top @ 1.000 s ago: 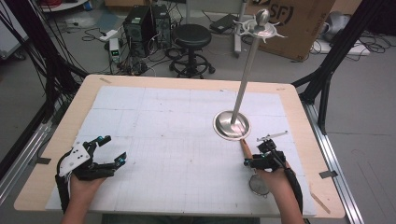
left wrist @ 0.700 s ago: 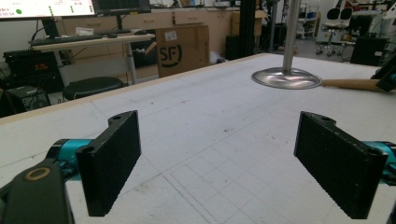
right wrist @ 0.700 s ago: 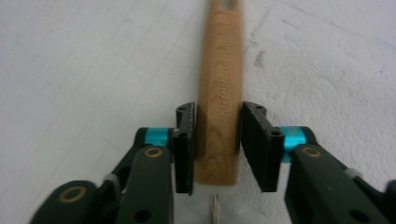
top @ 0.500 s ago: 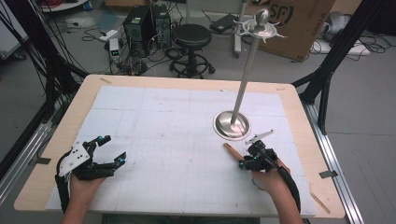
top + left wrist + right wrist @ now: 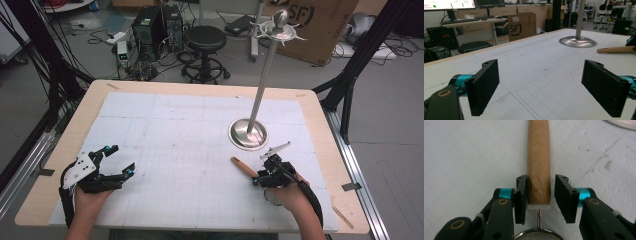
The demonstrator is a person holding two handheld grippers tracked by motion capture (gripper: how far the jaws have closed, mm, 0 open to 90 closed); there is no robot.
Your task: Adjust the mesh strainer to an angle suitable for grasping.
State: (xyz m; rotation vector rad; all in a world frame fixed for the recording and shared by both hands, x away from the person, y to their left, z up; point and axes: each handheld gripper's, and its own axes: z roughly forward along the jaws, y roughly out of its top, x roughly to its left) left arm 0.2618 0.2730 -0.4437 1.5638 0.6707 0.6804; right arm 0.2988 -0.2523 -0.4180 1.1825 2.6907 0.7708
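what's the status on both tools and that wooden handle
Left tool open, idle on the mat. Right tool straddling the wooden handle, gap on one side, not clamped. Metal stand close ahead.

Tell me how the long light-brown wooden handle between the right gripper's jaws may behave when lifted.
The long light-brown wooden handle looks stiff, so it should not bend. Its smooth rounded surface may slip in the right gripper. The round metal rim at its near end probably adds weight, so that end may dip.
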